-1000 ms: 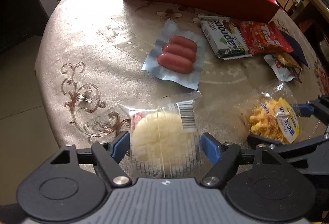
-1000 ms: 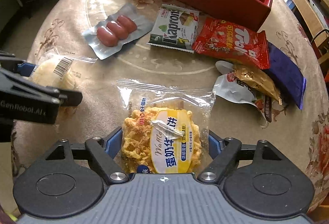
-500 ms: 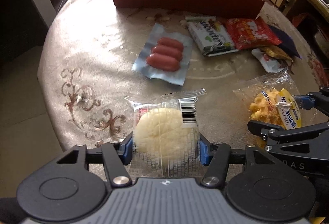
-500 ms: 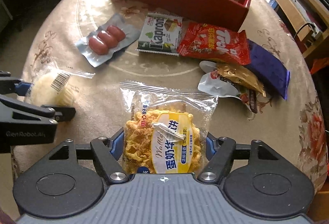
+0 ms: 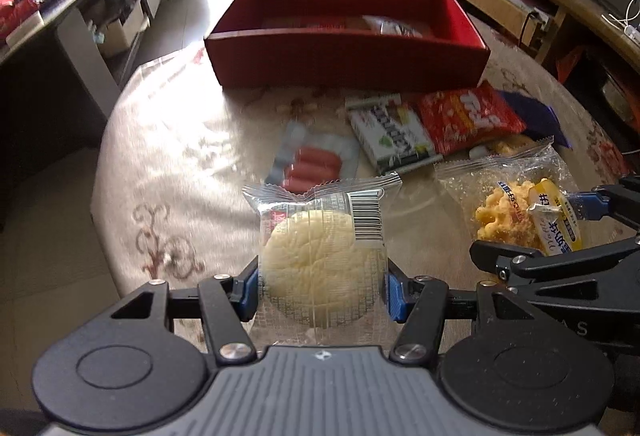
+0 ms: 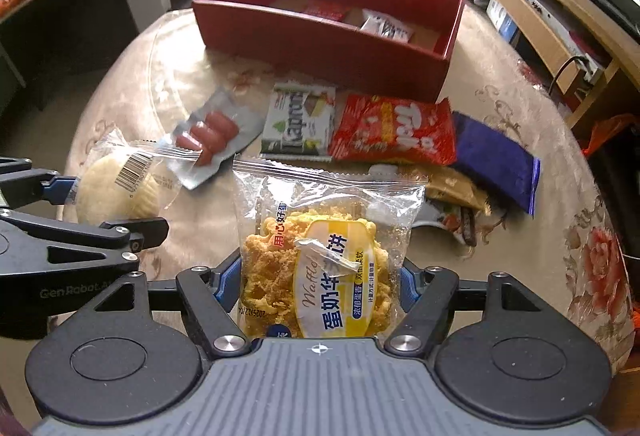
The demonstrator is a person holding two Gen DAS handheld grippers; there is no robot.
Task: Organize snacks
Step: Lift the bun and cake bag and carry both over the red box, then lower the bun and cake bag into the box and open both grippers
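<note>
While the round table point(image 5: 168, 163) under its glossy, scroll-patterned cloth curves away on every side, your left gripper point(image 5: 320, 288) is clamped on a pale, ridged round cake point(image 5: 320, 268) in crinkly clear film, blue pads pressed to both sides of the wrapper. Your right gripper point(image 6: 316, 284) grips a crumbly yellow waffle pack point(image 6: 320, 268) the same way. Both packs are held above the near edge of the table. Between you and the rectangular red box point(image 6: 328, 47), whose walls are matte card, lie a vacuum-sealed sausage pack point(image 6: 212, 131), a flat green-and-white wafer pack point(image 6: 300, 119), a shiny red snack bag point(image 6: 396, 129) and a blue pouch point(image 6: 496, 159). You have bare cloth to the left of the sausages; the box's near wall stands just behind the packets.
</note>
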